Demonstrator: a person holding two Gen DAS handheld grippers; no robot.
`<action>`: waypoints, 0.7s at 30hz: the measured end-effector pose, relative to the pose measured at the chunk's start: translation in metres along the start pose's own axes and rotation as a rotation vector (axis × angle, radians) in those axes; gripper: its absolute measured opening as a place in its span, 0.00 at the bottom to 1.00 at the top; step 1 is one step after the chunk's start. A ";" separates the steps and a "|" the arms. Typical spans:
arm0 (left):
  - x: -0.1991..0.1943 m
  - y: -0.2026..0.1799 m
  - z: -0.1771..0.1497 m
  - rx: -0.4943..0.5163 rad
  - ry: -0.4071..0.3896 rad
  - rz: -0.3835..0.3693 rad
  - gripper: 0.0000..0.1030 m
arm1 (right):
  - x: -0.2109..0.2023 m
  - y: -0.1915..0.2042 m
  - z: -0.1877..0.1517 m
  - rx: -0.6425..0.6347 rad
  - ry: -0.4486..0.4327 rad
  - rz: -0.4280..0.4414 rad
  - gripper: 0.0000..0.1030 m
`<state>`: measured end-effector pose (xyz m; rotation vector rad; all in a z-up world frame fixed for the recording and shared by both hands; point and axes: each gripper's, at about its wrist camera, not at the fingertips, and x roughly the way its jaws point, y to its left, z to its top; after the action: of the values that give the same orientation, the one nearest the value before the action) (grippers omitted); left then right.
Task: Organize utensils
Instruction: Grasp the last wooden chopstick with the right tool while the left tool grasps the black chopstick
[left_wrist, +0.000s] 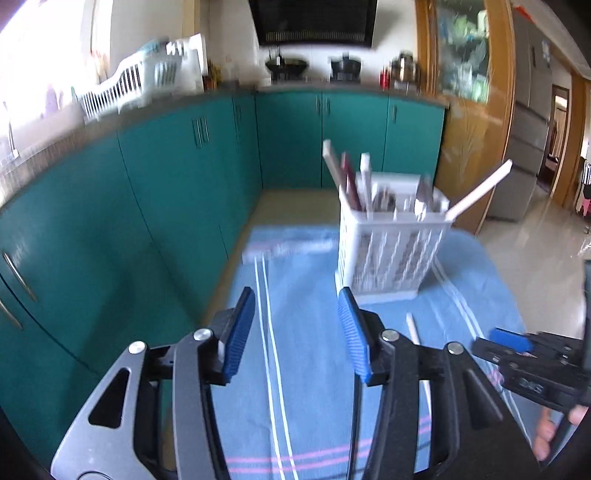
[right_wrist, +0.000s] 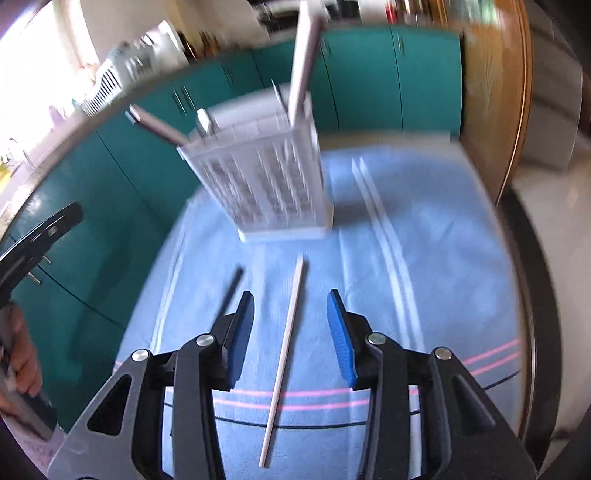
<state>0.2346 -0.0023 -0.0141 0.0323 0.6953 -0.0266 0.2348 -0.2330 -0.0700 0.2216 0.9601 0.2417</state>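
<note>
A white slotted utensil basket (left_wrist: 391, 254) (right_wrist: 266, 177) stands on a blue striped cloth (left_wrist: 306, 387) (right_wrist: 443, 280) and holds several chopsticks. My left gripper (left_wrist: 295, 306) hangs open over the cloth, just short of the basket's near left corner, with nothing between its fingers. A white chopstick (right_wrist: 284, 350) (left_wrist: 413, 330) lies flat on the cloth. My right gripper (right_wrist: 291, 299) (left_wrist: 511, 339) is open above it, one finger on each side, pads not touching it. A dark chopstick (right_wrist: 231, 288) lies just left of the right gripper's left finger.
Teal cabinets (left_wrist: 166, 184) run along the left and back under a counter with a white dish rack (left_wrist: 129, 85) and pots (left_wrist: 286, 66). A wooden door frame (left_wrist: 469, 110) and tiled floor (left_wrist: 535, 240) lie to the right. The cloth ends at the table's edges.
</note>
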 end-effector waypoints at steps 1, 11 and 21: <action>0.007 0.002 -0.007 -0.016 0.028 -0.011 0.45 | 0.011 0.002 -0.002 0.003 0.029 0.001 0.39; 0.076 0.006 -0.039 -0.056 0.277 -0.097 0.49 | 0.083 0.027 0.004 -0.075 0.173 -0.058 0.39; 0.126 -0.026 -0.049 -0.001 0.389 -0.170 0.53 | 0.098 0.021 -0.001 -0.109 0.236 -0.155 0.08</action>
<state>0.2990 -0.0281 -0.1329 -0.0242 1.0856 -0.1872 0.2857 -0.1837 -0.1413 0.0177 1.1887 0.1792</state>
